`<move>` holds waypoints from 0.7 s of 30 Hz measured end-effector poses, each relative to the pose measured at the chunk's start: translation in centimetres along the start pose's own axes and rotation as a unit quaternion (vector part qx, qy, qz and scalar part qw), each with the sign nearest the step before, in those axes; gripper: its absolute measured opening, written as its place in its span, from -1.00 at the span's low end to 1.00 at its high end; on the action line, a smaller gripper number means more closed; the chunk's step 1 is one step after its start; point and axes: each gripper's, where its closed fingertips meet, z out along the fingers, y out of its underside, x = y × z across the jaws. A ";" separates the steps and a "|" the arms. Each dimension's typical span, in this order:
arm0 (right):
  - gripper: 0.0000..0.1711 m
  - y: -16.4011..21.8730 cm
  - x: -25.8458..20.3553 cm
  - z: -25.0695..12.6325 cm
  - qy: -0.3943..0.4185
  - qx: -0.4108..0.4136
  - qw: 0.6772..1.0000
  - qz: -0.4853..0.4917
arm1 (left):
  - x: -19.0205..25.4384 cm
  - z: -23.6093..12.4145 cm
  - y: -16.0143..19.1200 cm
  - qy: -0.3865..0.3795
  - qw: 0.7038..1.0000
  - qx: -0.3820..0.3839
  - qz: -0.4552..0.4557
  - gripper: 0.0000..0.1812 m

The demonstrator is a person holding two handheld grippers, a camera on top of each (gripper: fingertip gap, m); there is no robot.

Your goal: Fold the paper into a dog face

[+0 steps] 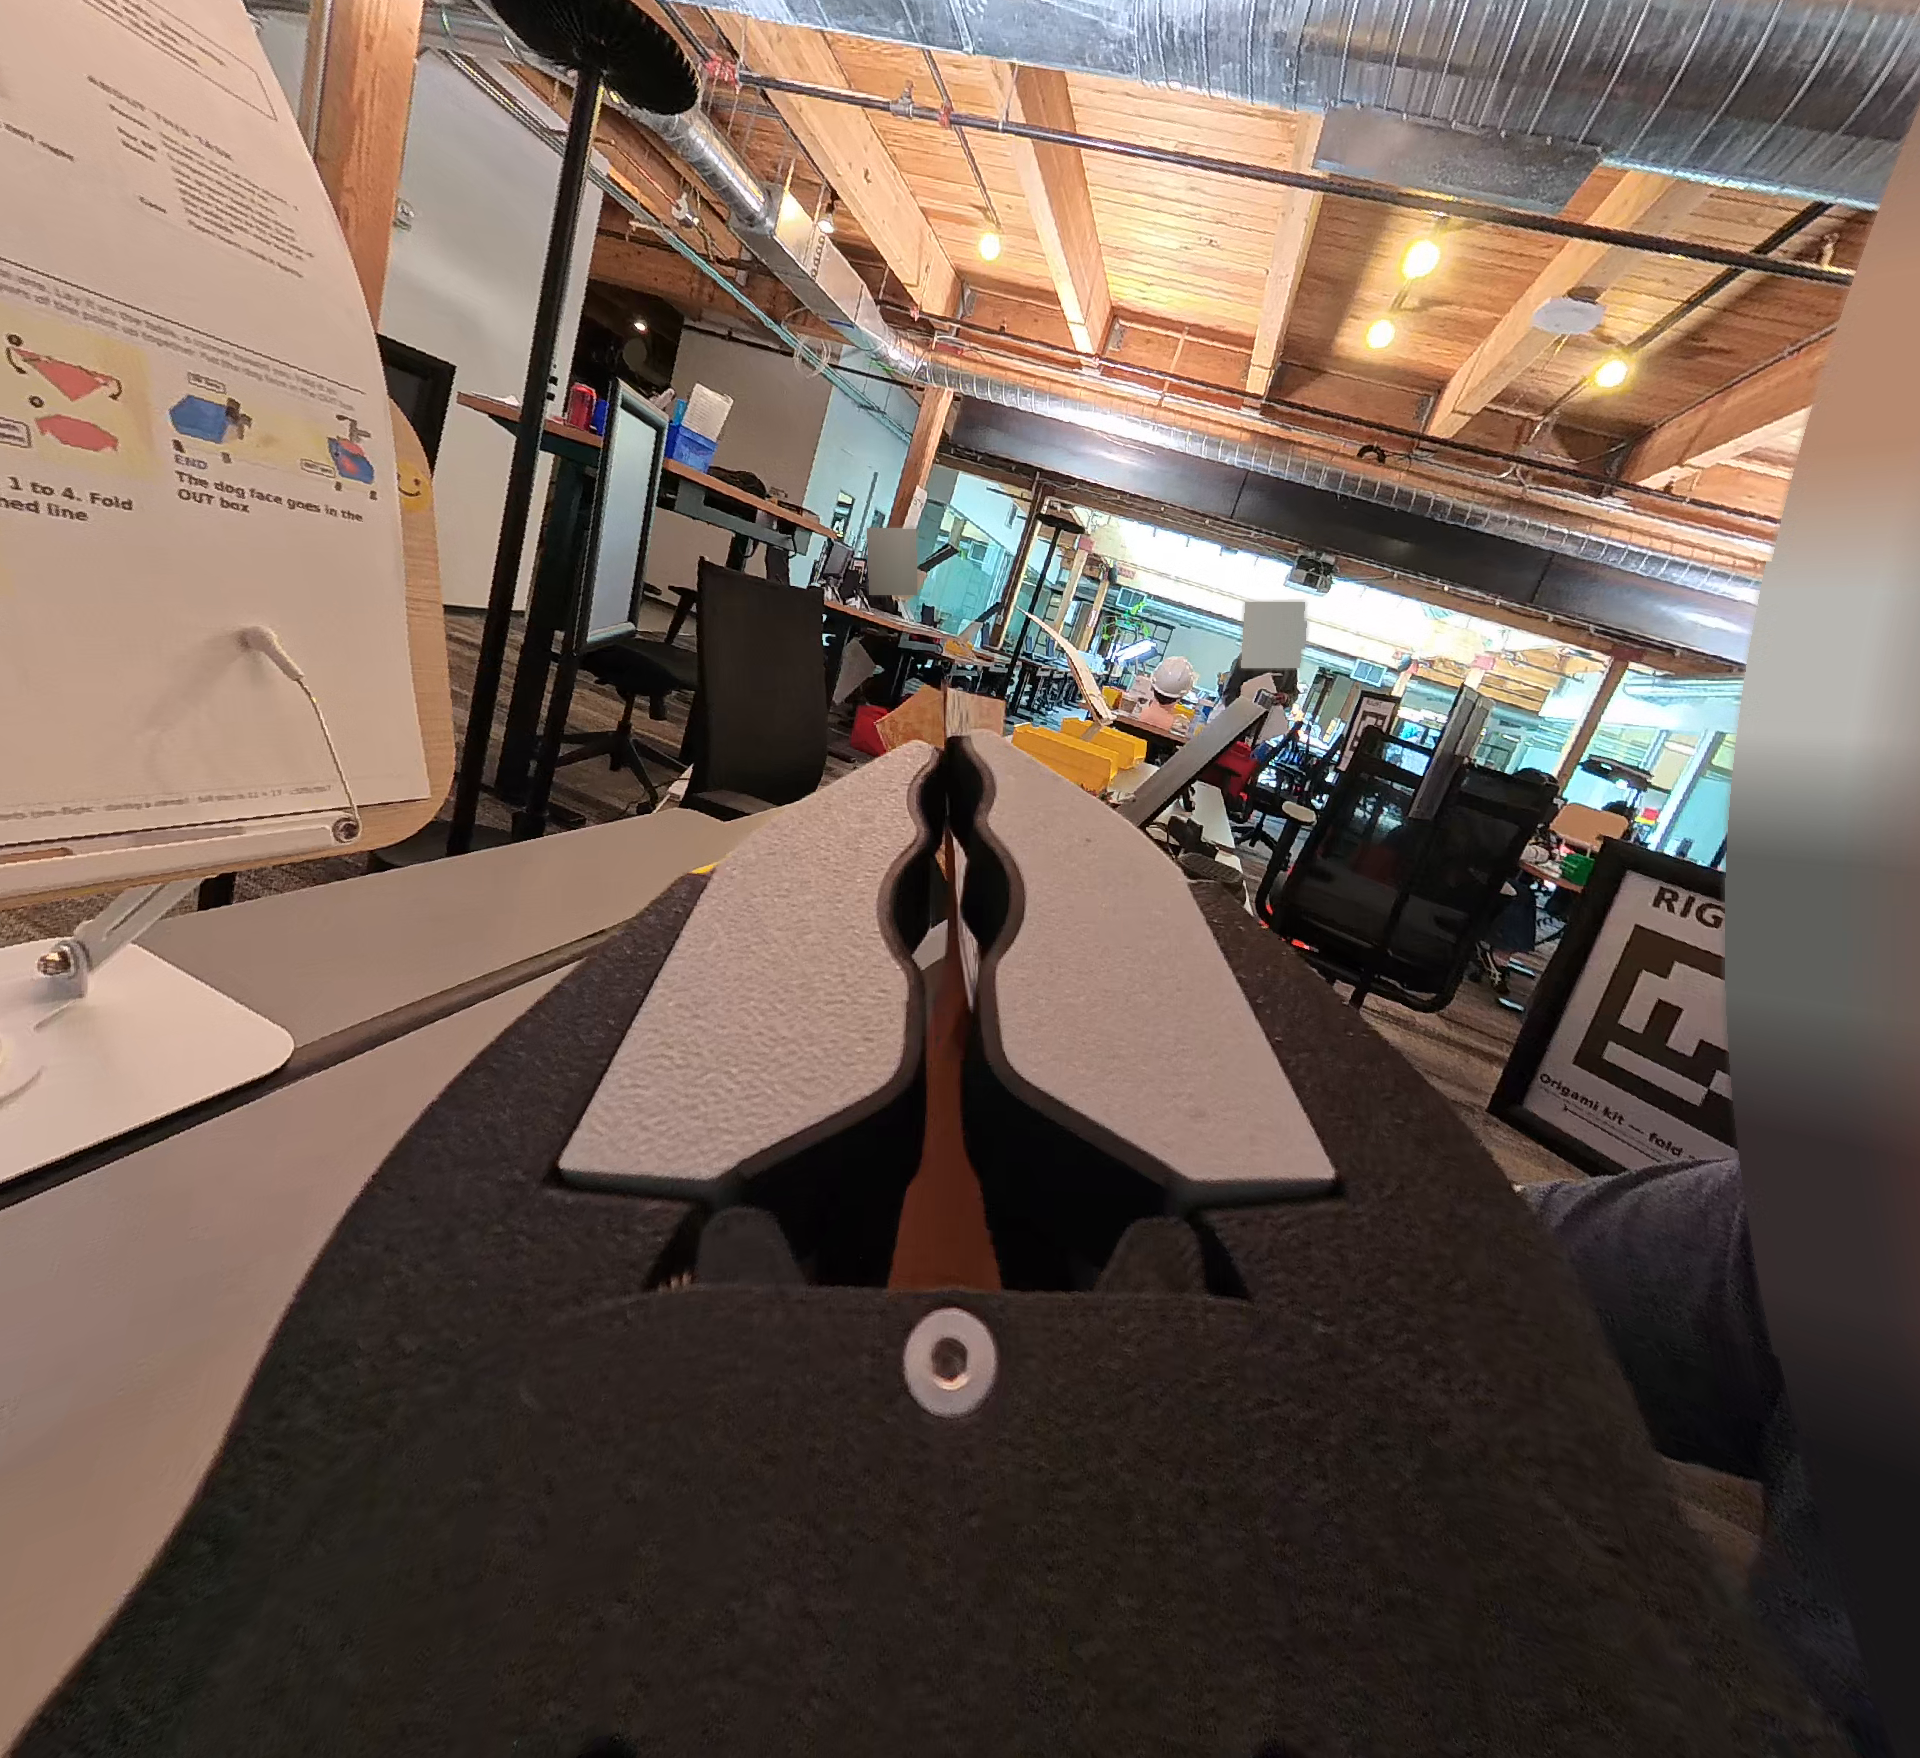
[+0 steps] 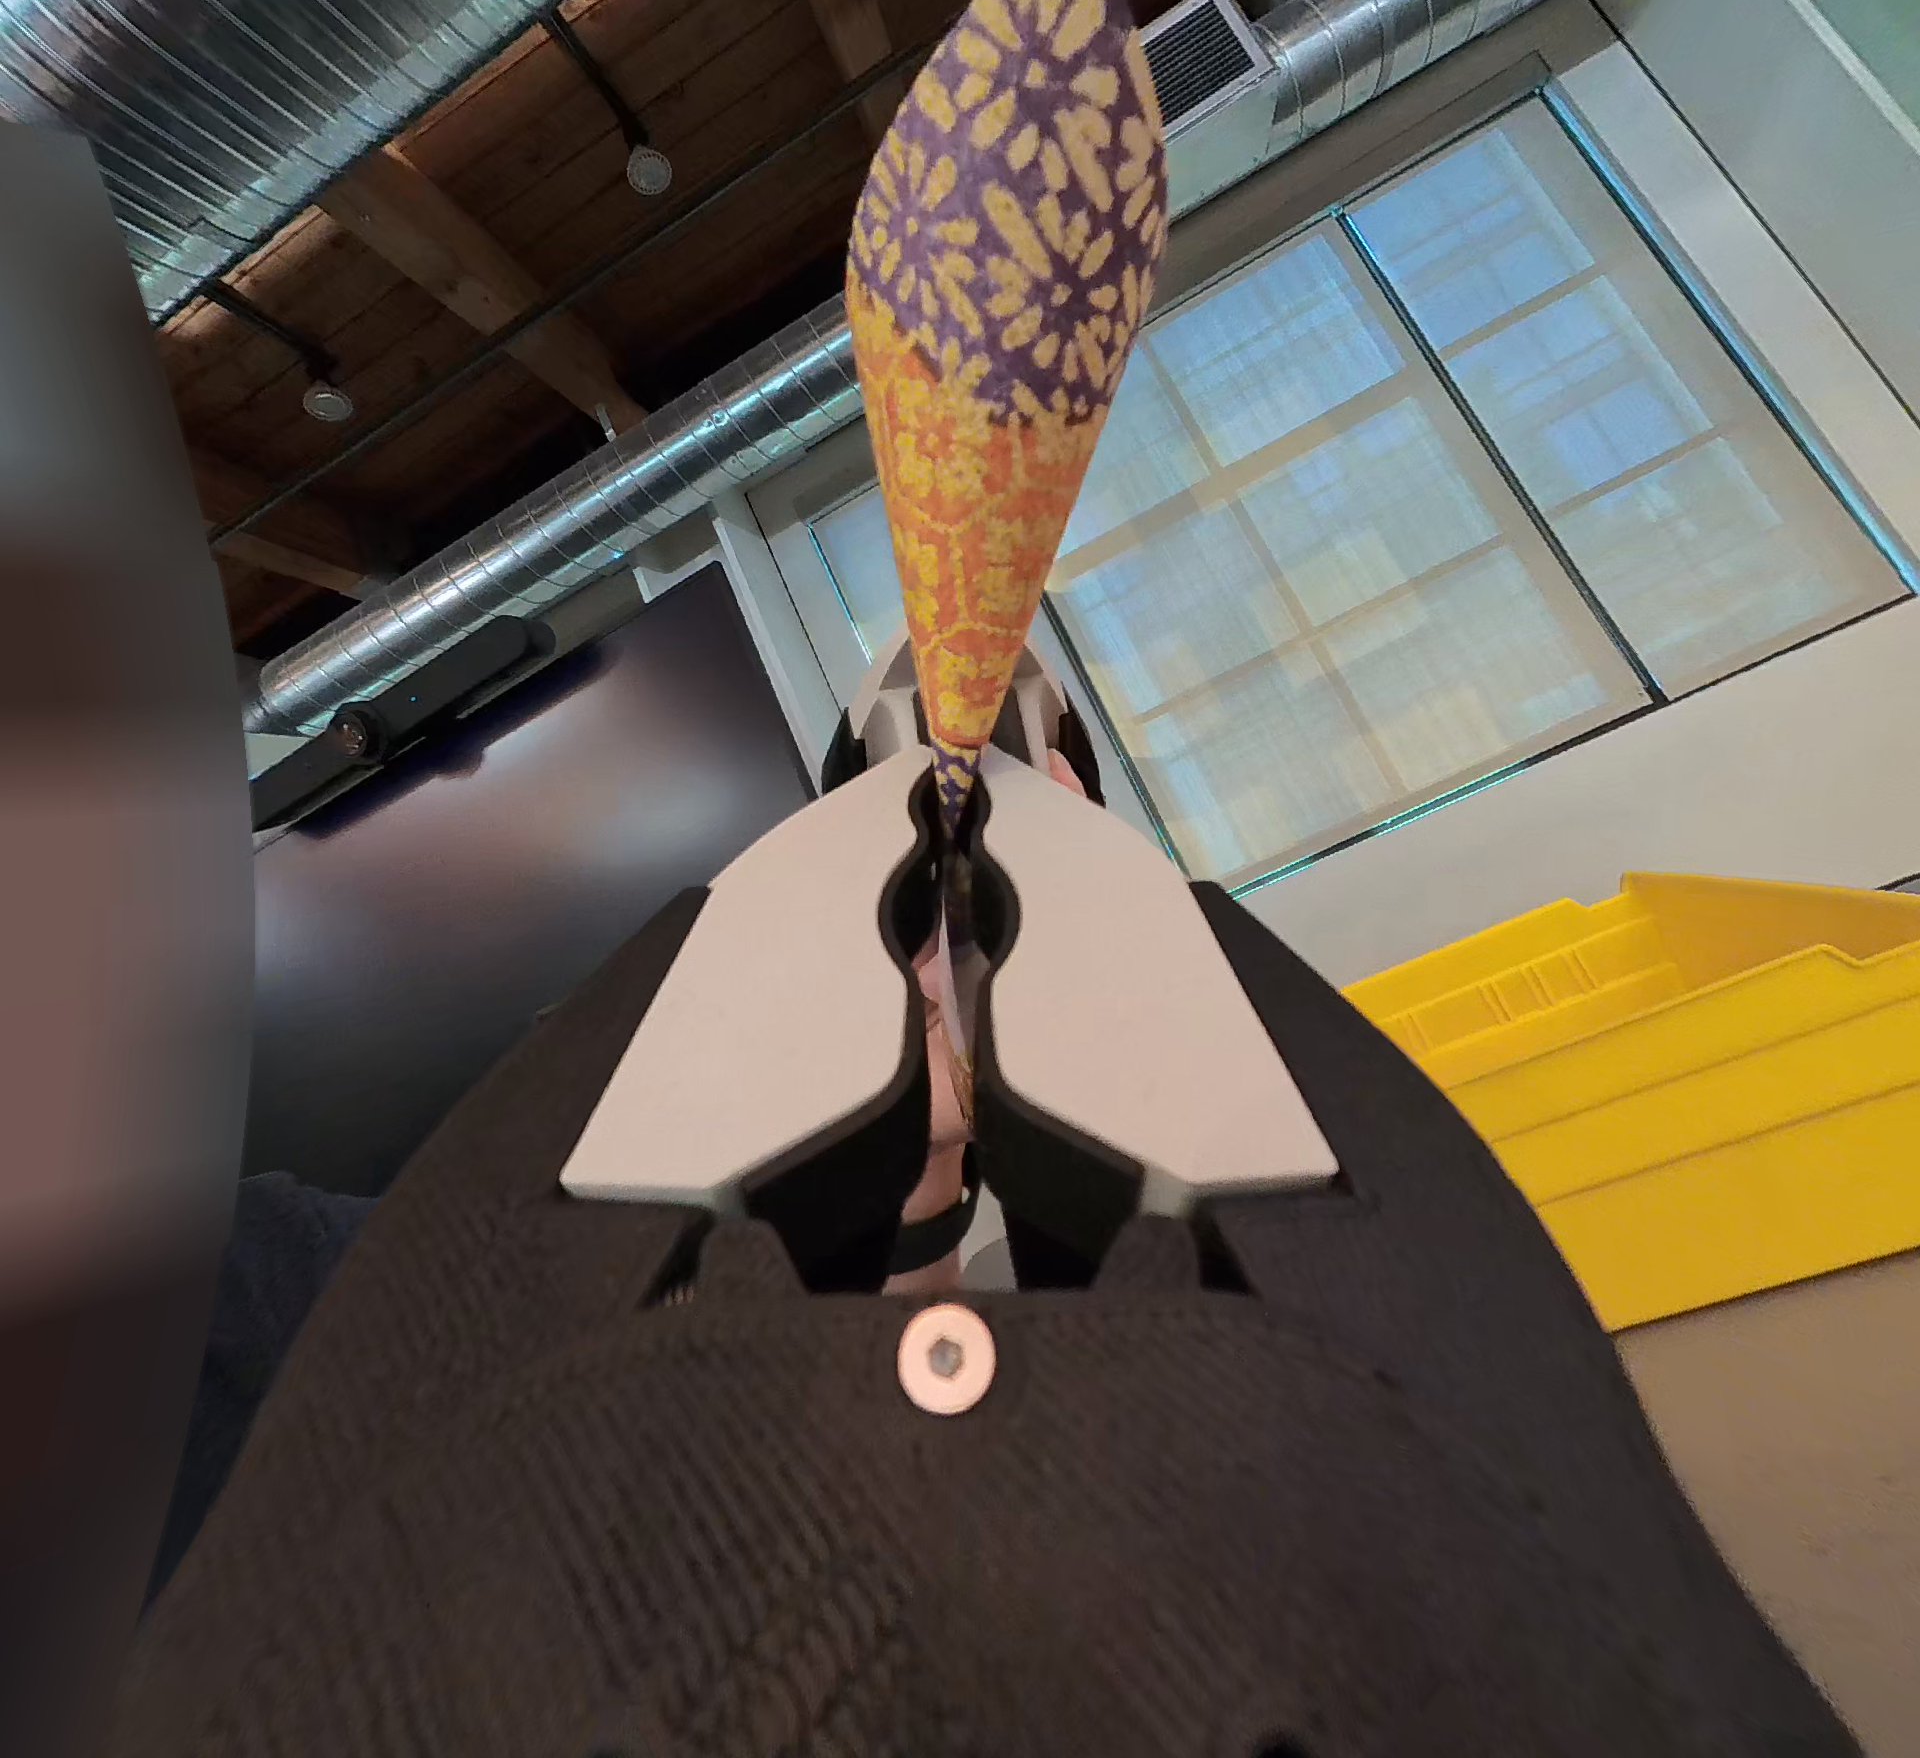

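Patterned paper is held aloft, pinched between both tongs!

The right tongs (image 2: 958, 799) are clamped on the paper (image 2: 1008, 337), which rises in purple, orange and yellow; the left tongs (image 1: 954, 758) are closed on a thin brown edge, seemingly of the same sheet. Clear of the tabletop (image 1: 343, 939), corners should be aligned before any crease is pressed; the instruction sheet (image 1: 187, 420) can be consulted.

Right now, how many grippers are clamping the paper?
2: left gripper pinches an edge of the paper; right gripper pinches its lower tip, the sheet standing up above.
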 end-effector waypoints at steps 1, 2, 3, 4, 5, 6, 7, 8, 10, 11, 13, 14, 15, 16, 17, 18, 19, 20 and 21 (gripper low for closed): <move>-0.98 0.0 0.0 0.0 0.000 0.001 1.000 0.003 | 0.0 0.0 0.0 -0.001 1.000 0.000 0.000 -1.00; -0.98 0.0 0.1 0.0 0.001 0.002 1.000 0.003 | -0.1 0.0 0.0 -0.003 1.000 0.000 0.001 -1.00; -0.98 0.0 0.1 -0.1 0.002 0.004 1.000 0.002 | -0.1 0.0 0.1 -0.004 1.000 0.000 0.002 -1.00; -0.98 0.0 0.1 -0.1 0.002 0.006 1.000 0.003 | -0.1 0.0 0.1 -0.004 1.000 0.002 0.002 -1.00; -0.98 -0.1 0.2 -0.1 0.003 0.007 1.000 0.006 | -0.1 0.0 0.1 -0.005 1.000 0.002 0.002 -1.00; -0.98 -0.1 0.3 -0.2 0.005 0.009 1.000 0.009 | -0.1 0.0 0.1 -0.006 1.000 0.003 0.002 -1.00; -0.98 0.0 0.3 -0.2 0.007 0.010 1.000 0.011 | -0.2 0.0 0.0 -0.007 1.000 0.006 0.003 -1.00; -0.97 0.0 0.4 -0.2 0.008 0.011 1.000 0.015 | -0.2 0.0 0.0 -0.008 1.000 0.006 0.003 -1.00; -0.97 0.0 0.7 -0.3 0.013 0.014 1.000 0.023 | -0.2 -0.1 -0.1 -0.009 1.000 0.009 0.003 -1.00; -0.97 0.1 0.7 -0.3 0.012 0.014 0.999 0.028 | -0.3 -0.1 -0.1 -0.010 1.000 0.010 0.003 -1.00; -0.98 0.1 1.0 -0.3 0.016 0.015 0.999 0.036 | -0.4 -0.1 0.0 -0.012 1.000 0.009 0.001 -1.00; -0.99 0.1 0.9 -0.3 0.012 0.014 0.999 0.040 | -0.4 -0.1 0.0 -0.013 1.000 0.010 0.002 -1.00; -0.99 0.1 0.8 -0.3 0.010 0.015 0.999 0.044 | -0.4 -0.1 0.0 -0.013 1.000 0.010 0.001 -1.00; -0.99 0.1 0.8 -0.3 0.008 0.015 0.999 0.051 | -0.5 -0.1 0.0 -0.014 1.000 0.009 0.001 -1.00; -0.99 0.1 0.8 -0.3 0.004 0.015 0.998 0.059 | -0.5 -0.1 0.0 -0.016 1.000 0.008 0.003 -1.00; -0.99 0.1 0.8 -0.3 0.001 0.017 0.998 0.063 | -0.5 -0.1 0.0 -0.017 1.000 0.007 0.004 -1.00; -0.99 0.2 0.8 -0.3 -0.002 0.017 0.998 0.067 | -0.6 -0.1 0.0 -0.018 1.000 0.007 0.004 -1.00; -0.99 0.2 0.8 -0.4 -0.002 0.019 0.997 0.070 | -0.6 -0.1 0.0 -0.020 1.000 0.006 0.003 -1.00; -0.99 0.2 0.8 -0.4 -0.005 0.021 0.997 0.075 | -0.7 -0.1 0.1 -0.020 1.000 0.005 0.002 -1.00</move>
